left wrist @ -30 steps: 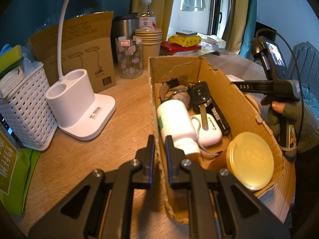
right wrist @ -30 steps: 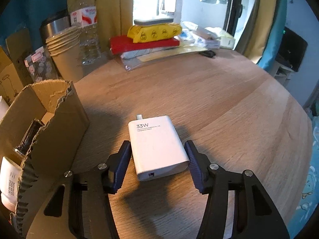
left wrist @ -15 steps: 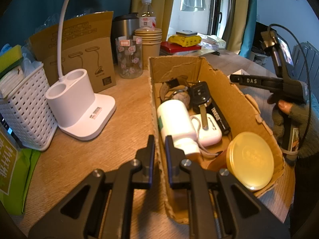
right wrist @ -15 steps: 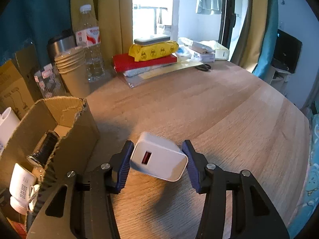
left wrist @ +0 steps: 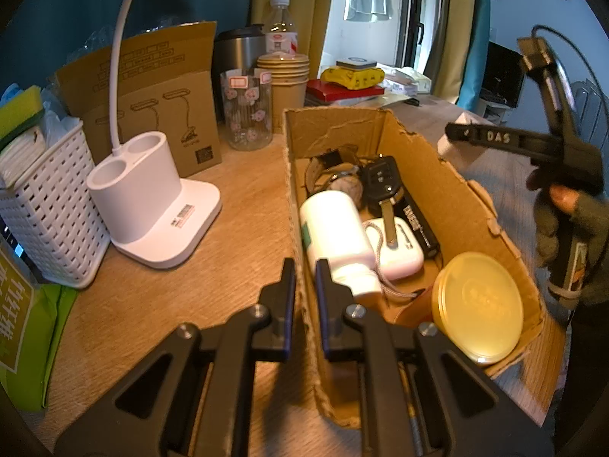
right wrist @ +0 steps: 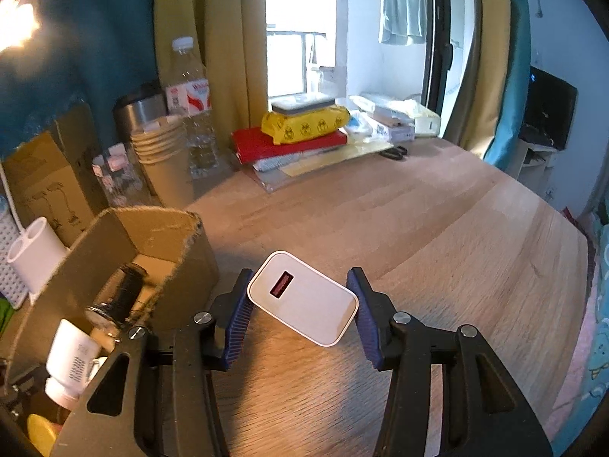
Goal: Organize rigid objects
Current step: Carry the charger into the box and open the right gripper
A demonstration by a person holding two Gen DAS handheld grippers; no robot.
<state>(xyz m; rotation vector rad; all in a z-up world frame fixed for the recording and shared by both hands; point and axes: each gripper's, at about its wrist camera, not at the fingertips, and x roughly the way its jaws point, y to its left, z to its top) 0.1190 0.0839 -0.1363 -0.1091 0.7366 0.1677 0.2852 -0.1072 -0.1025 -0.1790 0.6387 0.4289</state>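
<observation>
Cardboard box (left wrist: 449, 186) stands open on the wooden table (right wrist: 437, 228), and the left gripper (left wrist: 304, 280) is clamped shut on its near left wall, one finger outside and one inside. Inside the box lie a white bottle (left wrist: 335, 232), a white case with a cord (left wrist: 399, 251), a car key (left wrist: 382, 186), a watch (left wrist: 338, 175), a black bar-shaped item (left wrist: 418, 224) and a jar with a yellow lid (left wrist: 477, 306).

To the right of the box, the right gripper (right wrist: 300, 301) holds a white charger (right wrist: 304, 297) tilted and clear of the table, its red port facing the camera; the blue pads press on its two sides. From the left wrist view, a gloved hand (left wrist: 563, 228) holds that gripper's handle beyond the box's right wall.

A white lamp base (left wrist: 152, 205) and a white basket (left wrist: 45, 205) stand left of the box. Paper cups (right wrist: 163, 160) and a water bottle (right wrist: 190, 106) stand behind it.
</observation>
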